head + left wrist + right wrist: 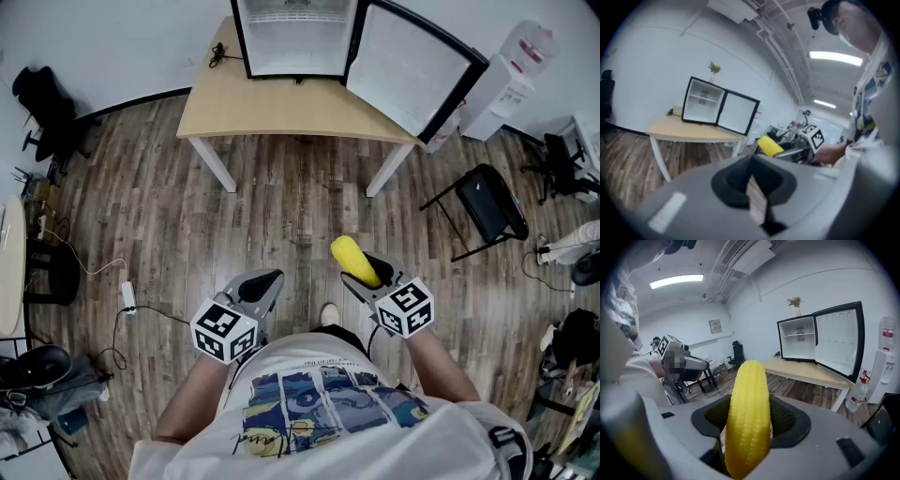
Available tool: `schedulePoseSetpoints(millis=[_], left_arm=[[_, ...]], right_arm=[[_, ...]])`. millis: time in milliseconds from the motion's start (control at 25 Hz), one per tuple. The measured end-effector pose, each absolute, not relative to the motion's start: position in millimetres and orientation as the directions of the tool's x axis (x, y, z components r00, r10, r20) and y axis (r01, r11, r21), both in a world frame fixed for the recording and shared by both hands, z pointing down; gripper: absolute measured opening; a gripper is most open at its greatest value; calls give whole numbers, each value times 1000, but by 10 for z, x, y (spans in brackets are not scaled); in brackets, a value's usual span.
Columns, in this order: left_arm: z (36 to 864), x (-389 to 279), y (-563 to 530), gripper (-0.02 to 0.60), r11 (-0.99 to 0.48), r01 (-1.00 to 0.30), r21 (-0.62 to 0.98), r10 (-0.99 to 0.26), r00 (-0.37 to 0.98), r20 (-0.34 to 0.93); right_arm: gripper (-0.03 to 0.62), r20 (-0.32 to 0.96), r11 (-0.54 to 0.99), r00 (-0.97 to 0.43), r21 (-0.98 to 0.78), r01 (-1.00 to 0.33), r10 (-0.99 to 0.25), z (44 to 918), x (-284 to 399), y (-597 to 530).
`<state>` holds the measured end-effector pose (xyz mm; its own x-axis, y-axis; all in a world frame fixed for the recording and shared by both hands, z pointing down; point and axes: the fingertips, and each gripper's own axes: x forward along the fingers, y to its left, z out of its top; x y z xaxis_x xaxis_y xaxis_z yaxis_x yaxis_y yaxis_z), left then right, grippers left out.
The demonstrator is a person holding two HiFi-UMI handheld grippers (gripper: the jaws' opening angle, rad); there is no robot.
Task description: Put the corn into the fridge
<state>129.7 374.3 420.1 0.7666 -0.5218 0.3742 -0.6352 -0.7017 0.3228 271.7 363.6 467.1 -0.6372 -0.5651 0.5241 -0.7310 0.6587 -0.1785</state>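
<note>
Right gripper (373, 274): jaws spread wide and clamped on the corn (749, 413); pads press its two sides, cob runs lengthwise along the jaws with its blunt tip out past them; probably gripped low so the free end can go into the fridge first
Left gripper (261, 289): jaws drawn together, only a thin strip of floor showing between them; nothing held; carried at the person's side, seemingly idle since the door needs no opening
Corn, location: in the right gripper, in front of the person's body, over the wood floor (281, 216); well apart from the fridge
Fridge (292, 37): stands on the far edge of the table (281, 108); door (412, 66) swung fully open to the right, so access looks unobstructed; shelves look bare
Stage, judged: carry under way; the walk to the table comes next
Head view only: both grippers together and the stretch of floor to the table; chair (487, 202) off to the right
Gripper views only: pad contact on the cob; small plant (795, 302) on the fridge top; inner shelves seen front-on
</note>
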Motion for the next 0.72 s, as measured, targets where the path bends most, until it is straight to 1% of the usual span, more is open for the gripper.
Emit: schedulePoseSetpoints(millis=[240,320,440,600,720], left_arm=[[4143,304,4099,9,-683,-637,357,-545,770,332],[4182,-68,4193,9,-662,-652,369,-560,758,334],[4262,-540,4313,9,-658,-668,347,-564,743,360],[4381,-902,4379,9,-686,-652,324,-525,751,400],[4441,-962,4296,9,-707,-632,317,-502,765,404]], right_arm=[[250,520,639,-619,-169,-750,-589,4581,1943,3726],[250,520,633,-604,-148,-760,-603,4532,1732,3705],[250,508,608,-586,-145,-781,-632,4472,1429,3692],[250,490,544,-564,-199,-815,-665,4434,1124,3721],[250,508,515,-540,-205,-832,-671,4464,1042,3738]])
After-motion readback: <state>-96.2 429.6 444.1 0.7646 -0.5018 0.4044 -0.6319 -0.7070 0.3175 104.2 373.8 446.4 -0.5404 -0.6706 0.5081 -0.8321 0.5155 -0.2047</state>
